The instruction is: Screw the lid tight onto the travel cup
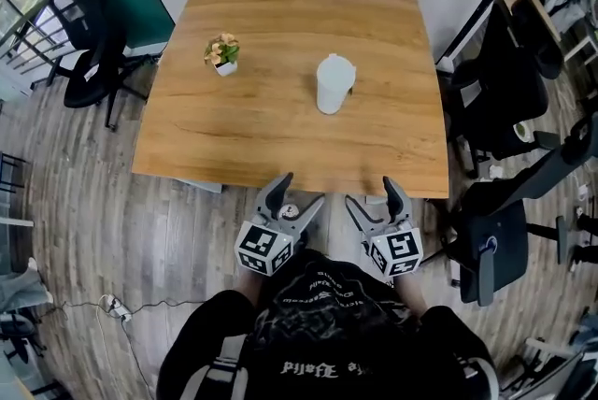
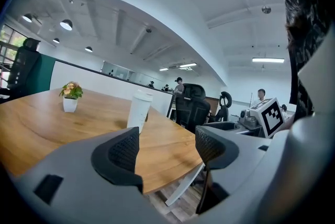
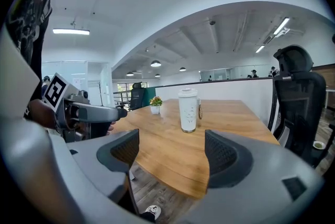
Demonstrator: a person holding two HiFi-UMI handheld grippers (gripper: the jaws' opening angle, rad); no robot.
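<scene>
Head view: travel cup (image 1: 334, 90) is standing mid-frame, lid (image 1: 336, 66) sitting on top; left gripper (image 1: 301, 192) and right gripper (image 1: 371, 192) are hovering lower centre, claws spread, empty; tightening apparently unstarted.

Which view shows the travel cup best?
Right gripper view: the travel cup stands whole, side-on, lid on top. Head view shows it from above; left gripper view, blurrier and off-centre.
</scene>
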